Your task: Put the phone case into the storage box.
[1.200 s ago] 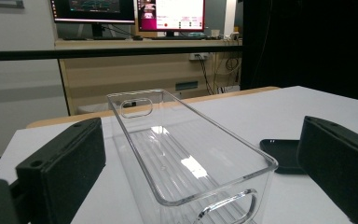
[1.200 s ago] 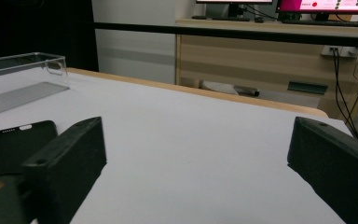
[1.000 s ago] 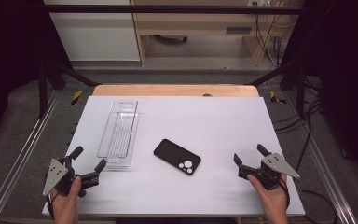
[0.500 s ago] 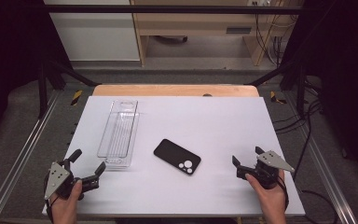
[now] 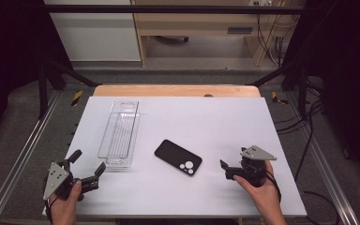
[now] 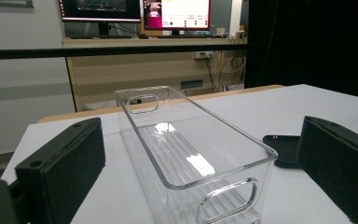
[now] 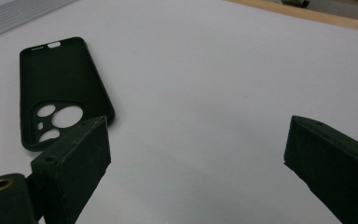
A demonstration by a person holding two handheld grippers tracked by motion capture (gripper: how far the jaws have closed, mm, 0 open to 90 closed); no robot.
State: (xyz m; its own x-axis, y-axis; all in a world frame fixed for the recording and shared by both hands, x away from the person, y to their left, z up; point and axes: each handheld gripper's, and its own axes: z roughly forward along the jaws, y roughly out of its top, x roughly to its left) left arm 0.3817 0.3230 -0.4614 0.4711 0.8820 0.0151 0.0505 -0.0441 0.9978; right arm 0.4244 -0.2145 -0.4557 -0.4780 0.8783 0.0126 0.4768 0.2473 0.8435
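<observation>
A black phone case point(image 5: 178, 157) lies flat in the middle of the white table, camera cut-outs toward the near right. To its left stands a clear plastic bin point(image 5: 118, 133), long and narrow and empty. My left gripper point(image 5: 89, 161) is open at the near left corner, jaws pointing at the bin's near end. In the left gripper view the bin point(image 6: 191, 154) sits just ahead between the jaws, with the case point(image 6: 282, 149) beyond. My right gripper point(image 5: 233, 158) is open, a short way right of the case. In the right gripper view the case point(image 7: 58, 88) lies ahead to the left.
The white table top point(image 5: 192, 117) ends in a wooden strip point(image 5: 178, 90) at the far edge. Metal rails point(image 5: 23, 154) run along both sides of the table. Beyond the table stand a wooden bench point(image 6: 158, 70) and monitors point(image 6: 177, 13).
My right gripper has moved left toward the phone case and turned a little. The left gripper has shifted only slightly. The case and the bin have not moved.
</observation>
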